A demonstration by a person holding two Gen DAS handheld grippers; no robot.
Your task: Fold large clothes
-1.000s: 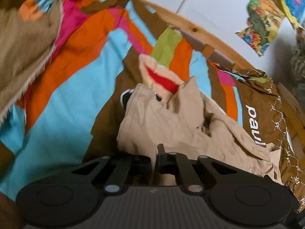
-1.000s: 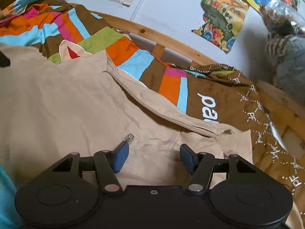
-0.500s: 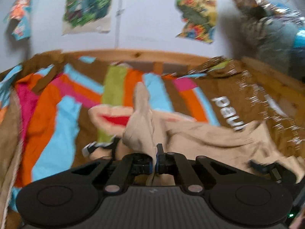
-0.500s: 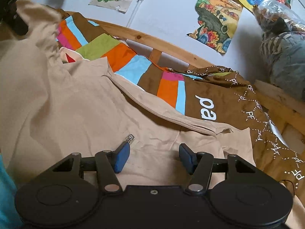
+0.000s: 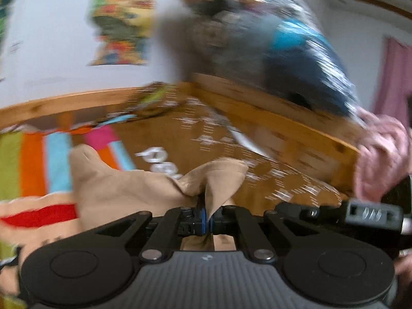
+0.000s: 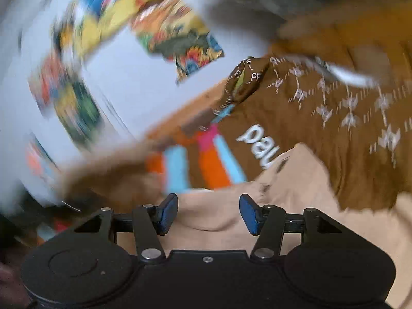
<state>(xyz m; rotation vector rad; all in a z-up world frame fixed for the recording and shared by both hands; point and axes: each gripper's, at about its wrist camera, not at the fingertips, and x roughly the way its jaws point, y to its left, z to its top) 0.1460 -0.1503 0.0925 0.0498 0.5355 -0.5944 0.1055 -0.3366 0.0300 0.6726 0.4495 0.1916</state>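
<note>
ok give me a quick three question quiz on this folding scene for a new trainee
1. True or false: the left gripper is shut on a fold of the tan garment.
2. Multiple choice: how does the right gripper stand? A) open, with tan cloth lying under it B) shut on the brown printed cover C) shut on a poster
3. Fill in: the white lettering on the brown cover, partly hidden by the garment, starts with "___".

Key:
1. True; the cloth sticks up between its closed fingers.
2. A
3. pa
</note>
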